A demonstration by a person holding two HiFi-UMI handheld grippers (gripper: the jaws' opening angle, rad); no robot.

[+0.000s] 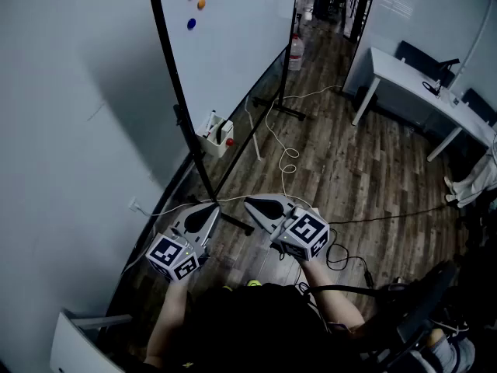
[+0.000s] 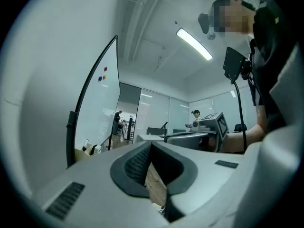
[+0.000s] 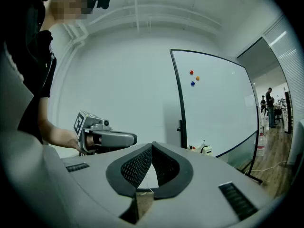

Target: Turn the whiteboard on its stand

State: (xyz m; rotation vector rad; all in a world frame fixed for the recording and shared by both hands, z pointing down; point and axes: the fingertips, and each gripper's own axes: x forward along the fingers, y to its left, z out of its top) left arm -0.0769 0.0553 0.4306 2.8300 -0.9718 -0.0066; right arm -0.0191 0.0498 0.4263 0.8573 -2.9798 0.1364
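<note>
The whiteboard [image 1: 233, 37] stands upright in its black frame, and three small magnets [image 1: 192, 6] are stuck near its top. Its near stand post [image 1: 185, 127] runs down to a foot on the wood floor, and a marker tray [image 1: 216, 134] hangs at the lower edge. My left gripper [image 1: 211, 207] is shut and empty, just short of the post's base. My right gripper [image 1: 248, 202] is beside it, also shut and empty. The board shows in the left gripper view [image 2: 102, 108] and in the right gripper view [image 3: 218, 103], some way ahead of both jaws.
A grey wall [image 1: 70, 130] lies close behind the board on the left. White cables [image 1: 283, 158] snake over the floor by the stand's feet. A white desk [image 1: 411, 80] stands at the back right, a water bottle [image 1: 296, 53] behind the far leg, and a dark chair [image 1: 419, 309] at the lower right.
</note>
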